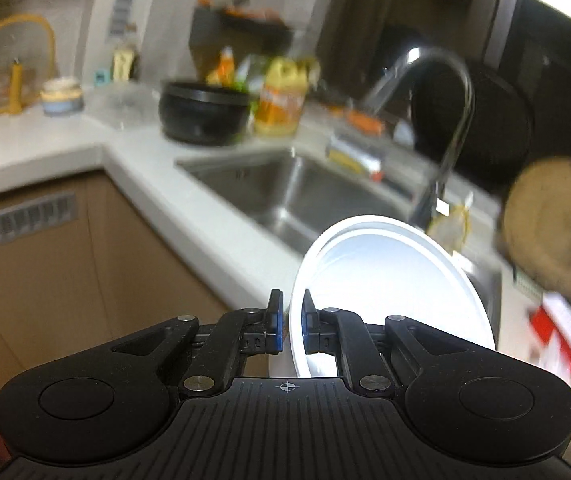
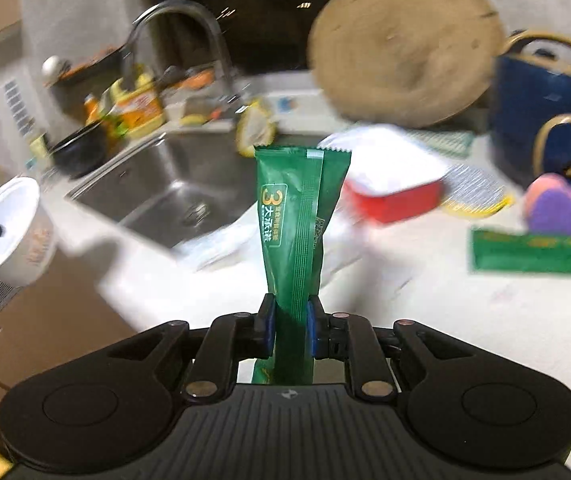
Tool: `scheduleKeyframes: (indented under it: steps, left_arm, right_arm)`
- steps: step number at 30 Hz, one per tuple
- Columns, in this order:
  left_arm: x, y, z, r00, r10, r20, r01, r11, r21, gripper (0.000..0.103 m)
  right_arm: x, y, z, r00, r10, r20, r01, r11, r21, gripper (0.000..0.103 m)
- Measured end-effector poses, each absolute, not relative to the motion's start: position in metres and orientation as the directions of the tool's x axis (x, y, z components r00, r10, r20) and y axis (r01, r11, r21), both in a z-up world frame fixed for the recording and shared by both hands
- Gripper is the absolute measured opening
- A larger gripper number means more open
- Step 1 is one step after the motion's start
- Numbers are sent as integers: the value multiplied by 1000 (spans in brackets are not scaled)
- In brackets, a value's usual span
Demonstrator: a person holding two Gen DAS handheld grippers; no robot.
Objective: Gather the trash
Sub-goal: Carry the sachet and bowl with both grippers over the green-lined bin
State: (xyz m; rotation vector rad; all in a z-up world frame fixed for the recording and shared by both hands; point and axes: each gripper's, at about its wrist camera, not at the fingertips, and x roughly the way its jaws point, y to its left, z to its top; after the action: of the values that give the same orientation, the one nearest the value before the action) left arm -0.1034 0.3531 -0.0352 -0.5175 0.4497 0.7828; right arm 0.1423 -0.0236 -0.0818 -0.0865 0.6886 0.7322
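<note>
The pale surface (image 2: pixel 425 304) carried a red-sided tray (image 2: pixel 395 188), a green packet (image 2: pixel 537 252), a purple sponge (image 2: pixel 561 212) and a blue bag (image 2: pixel 545 116).

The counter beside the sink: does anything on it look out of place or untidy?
Yes. A flat green wrapper lies loose on the white counter, near a red and white container that sits askew by the round wooden board. A yellowish scrap lies at the sink edge. No spill shows.
</note>
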Motion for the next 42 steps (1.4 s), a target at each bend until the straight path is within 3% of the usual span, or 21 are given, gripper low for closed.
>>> scheduleKeyframes:
  steps: [5,10,16,20,23,34,42]
  left_arm:
    - [-95,343,-99,655,262,-709,-597,755,-272,11]
    - [-66,311,-183,558,-23,-830,-442,838,-320,11]
    - [-27,261,-274,375,-173,-911,-359,879,-314,12]
    - [-3,239,-331,326,-301,-896,-385,824,-416,21]
    - [6,226,-358,283,-295,-913,-394,832,-391,30]
    - [-34,244,-331,380,-281,-881,-491,746,-449,30]
    - [-60,264,-291,359,-160,-920,-532,775,-342,30]
  right_arm:
    - [97,1,-109,456,573,-681,-630,748,208,12]
    - [65,8,-144,440,497,-748,-545,810,217,11]
    - [37,-4,-186,456,325,-828,-416,901,125,11]
    - [29,-19,-203,468,235,-852,-368,928,53,11]
    - [32,-26,-219,465,181,-867,-340,940,14,11]
    - [53,9,-283,370,237,-898,-385,919,84,11]
    - [66,58,-351,270,286,-919,-435,888,148,11]
